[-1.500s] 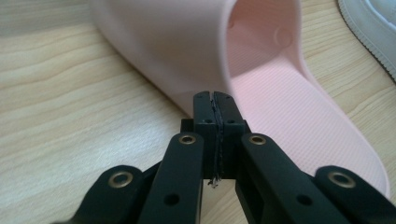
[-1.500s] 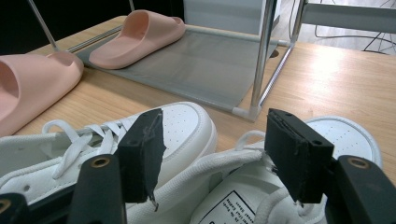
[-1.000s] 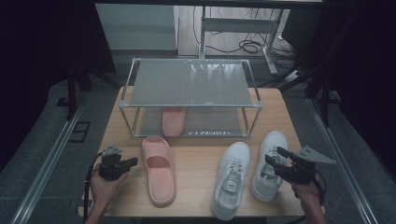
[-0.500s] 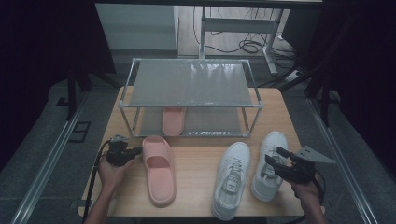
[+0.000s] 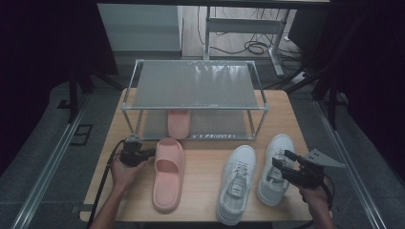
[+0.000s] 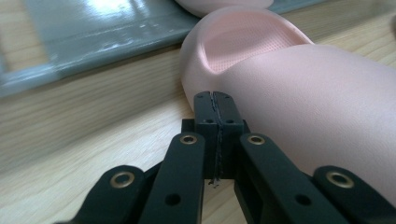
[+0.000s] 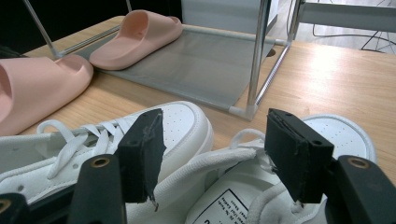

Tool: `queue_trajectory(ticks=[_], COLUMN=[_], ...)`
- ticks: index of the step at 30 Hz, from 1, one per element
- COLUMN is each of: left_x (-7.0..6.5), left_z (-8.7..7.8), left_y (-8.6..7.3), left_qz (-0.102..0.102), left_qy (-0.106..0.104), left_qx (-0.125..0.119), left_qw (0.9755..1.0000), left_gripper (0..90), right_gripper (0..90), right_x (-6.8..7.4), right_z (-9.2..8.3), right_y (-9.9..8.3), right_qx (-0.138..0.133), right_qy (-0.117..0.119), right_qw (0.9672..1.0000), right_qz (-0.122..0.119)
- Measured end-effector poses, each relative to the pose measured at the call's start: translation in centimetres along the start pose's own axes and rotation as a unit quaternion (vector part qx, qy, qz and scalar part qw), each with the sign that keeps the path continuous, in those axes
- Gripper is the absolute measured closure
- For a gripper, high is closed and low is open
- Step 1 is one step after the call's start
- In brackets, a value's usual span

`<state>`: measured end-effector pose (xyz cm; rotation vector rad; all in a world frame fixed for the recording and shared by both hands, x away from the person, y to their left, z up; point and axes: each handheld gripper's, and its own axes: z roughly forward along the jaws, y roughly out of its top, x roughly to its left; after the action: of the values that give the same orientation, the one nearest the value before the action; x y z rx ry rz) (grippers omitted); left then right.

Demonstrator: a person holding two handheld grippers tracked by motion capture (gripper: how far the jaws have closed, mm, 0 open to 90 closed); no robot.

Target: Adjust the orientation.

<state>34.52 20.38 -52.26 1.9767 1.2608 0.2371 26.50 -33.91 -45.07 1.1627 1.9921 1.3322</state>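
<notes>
Since a second ago, the left gripper (image 5: 143,155) has slid right to the slipper (image 5: 168,174), lower left of centre, jaws shut and empty. Slipper lies just right, long axis up-down.

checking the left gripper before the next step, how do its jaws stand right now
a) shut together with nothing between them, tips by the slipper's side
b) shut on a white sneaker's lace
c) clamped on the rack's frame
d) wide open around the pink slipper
a: in the left gripper view the left gripper has its two jaws pressed flat together with nothing between them, tips right beside the side of the pink slipper on the table.
</notes>
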Motion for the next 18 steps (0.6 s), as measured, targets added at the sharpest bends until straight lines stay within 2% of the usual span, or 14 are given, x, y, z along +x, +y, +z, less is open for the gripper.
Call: queue_trajectory(ticks=[7, 11, 18], left_x=[-1.4, -2.4, -4.0], left_z=[0.5, 0.9, 2.1], left_y=[0.1, 0.3, 1.2], left_qz=[0.007, 0.02, 0.033], left_qy=[-0.012, -0.02, -0.035], left_qx=[0.001, 0.003, 0.003], left_qw=[0.9999, 0.9996, 0.9988], left_gripper=[90.0, 90.0, 90.0], right_gripper=[37.6, 37.6, 37.5], right_x=[-0.1, -0.1, 0.0], right_z=[-0.2, -0.2, 0.0], right_y=[0.0, 0.1, 0.0], right_qx=[-0.001, -0.002, 0.0], right_qy=[-0.001, -0.001, 0.0], right_qw=[1.0, 1.0, 1.0], right_qz=[0.001, 0.001, 0.0])
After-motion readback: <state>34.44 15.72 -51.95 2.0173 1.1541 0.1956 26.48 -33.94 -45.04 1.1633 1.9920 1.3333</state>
